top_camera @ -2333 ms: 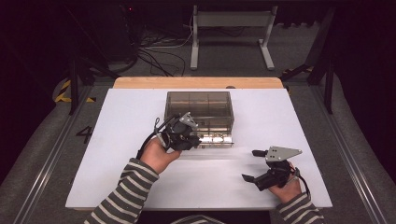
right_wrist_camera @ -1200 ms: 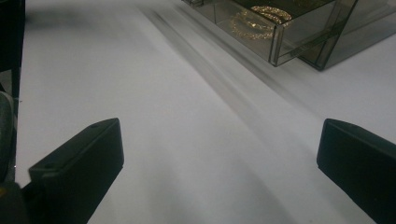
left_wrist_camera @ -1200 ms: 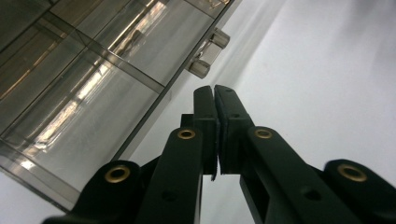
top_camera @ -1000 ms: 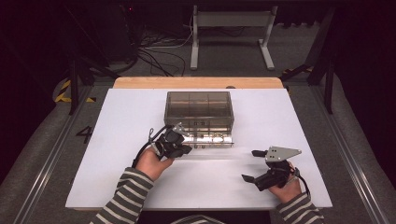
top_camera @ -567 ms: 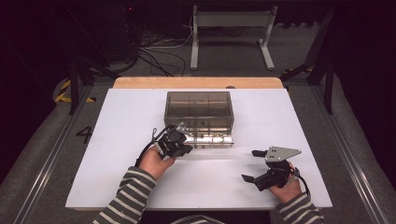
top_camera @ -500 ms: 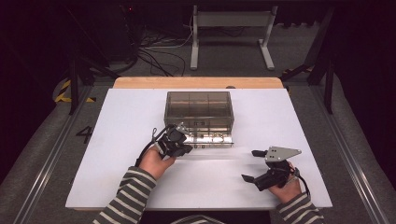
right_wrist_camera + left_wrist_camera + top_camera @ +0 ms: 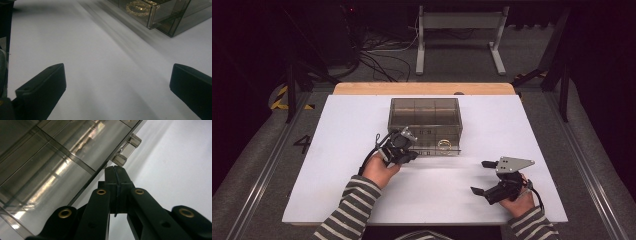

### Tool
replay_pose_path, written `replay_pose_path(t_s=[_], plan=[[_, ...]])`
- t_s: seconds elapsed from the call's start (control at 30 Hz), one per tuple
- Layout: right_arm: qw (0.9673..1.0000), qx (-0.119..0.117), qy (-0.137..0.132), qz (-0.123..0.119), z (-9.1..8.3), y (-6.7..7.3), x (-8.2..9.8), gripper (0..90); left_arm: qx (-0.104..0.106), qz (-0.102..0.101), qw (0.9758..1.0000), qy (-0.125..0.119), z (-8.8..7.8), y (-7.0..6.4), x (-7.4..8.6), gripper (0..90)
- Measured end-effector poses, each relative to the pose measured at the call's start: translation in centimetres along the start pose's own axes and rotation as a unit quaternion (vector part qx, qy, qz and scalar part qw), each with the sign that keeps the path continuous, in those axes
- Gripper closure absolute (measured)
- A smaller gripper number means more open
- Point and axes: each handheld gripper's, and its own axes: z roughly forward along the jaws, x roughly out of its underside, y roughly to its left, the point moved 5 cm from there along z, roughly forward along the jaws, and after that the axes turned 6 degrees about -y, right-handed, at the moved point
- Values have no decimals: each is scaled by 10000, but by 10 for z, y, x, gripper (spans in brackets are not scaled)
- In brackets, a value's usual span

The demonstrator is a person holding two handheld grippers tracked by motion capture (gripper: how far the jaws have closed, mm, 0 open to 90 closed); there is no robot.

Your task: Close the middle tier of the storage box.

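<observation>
A smoky clear drawer box [image 7: 424,111] stands mid-table. Its bottom drawer [image 7: 453,150] is pulled out toward me, and a gold glittery ring [image 7: 444,145] lies in it. My left gripper [image 7: 415,154] is at the drawer's front left, jaws shut with nothing between them. In the left gripper view the shut tips [image 7: 115,171] sit just short of a clear handle [image 7: 124,152] on the box [image 7: 50,157]. My right gripper [image 7: 479,176] rests open on the table at the front right. The right gripper view shows its wide-apart jaws [image 7: 117,75] over bare table, with the ring [image 7: 138,5] in the drawer farther off.
The white table top [image 7: 347,135] has free room left and right of the box. A wooden strip [image 7: 422,88] runs along the far edge. Beyond it are cables and a metal stand [image 7: 457,30] on the dark floor.
Over the earliest frames my left gripper drew back a little toward me and left from the box front. In the last second nothing visibly moved. The right gripper kept still.
</observation>
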Motion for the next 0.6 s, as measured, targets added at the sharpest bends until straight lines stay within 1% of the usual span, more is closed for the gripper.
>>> replay_pose_path(t_s=[0.03, 0.13, 0.37, 0.43, 0.47, 0.6], plan=[[10000, 0, 0, -3, 0, 0, 0, 14, 17, 2, 10000, 7, 0, 1, -1, 895], [10000, 1, 1, -3, 0, 0, 0, 14, -15, -34, 10000, 18, 2, 3, -3, 895], [10000, -3, -1, -2, 0, 0, 0, 15, -109, -32, 9999, 57, 5, 10, -10, 896], [10000, 2, 5, -4, 0, 0, 0, 14, -119, -89, 9999, 29, 7, 11, -11, 896], [10000, 0, 3, 2, 0, 0, 0, 14, -132, -66, 9999, 39, 7, 13, -12, 895], [10000, -6, 0, 1, 0, 0, 0, 14, -139, -120, 9998, 22, 9, 16, -15, 896]])
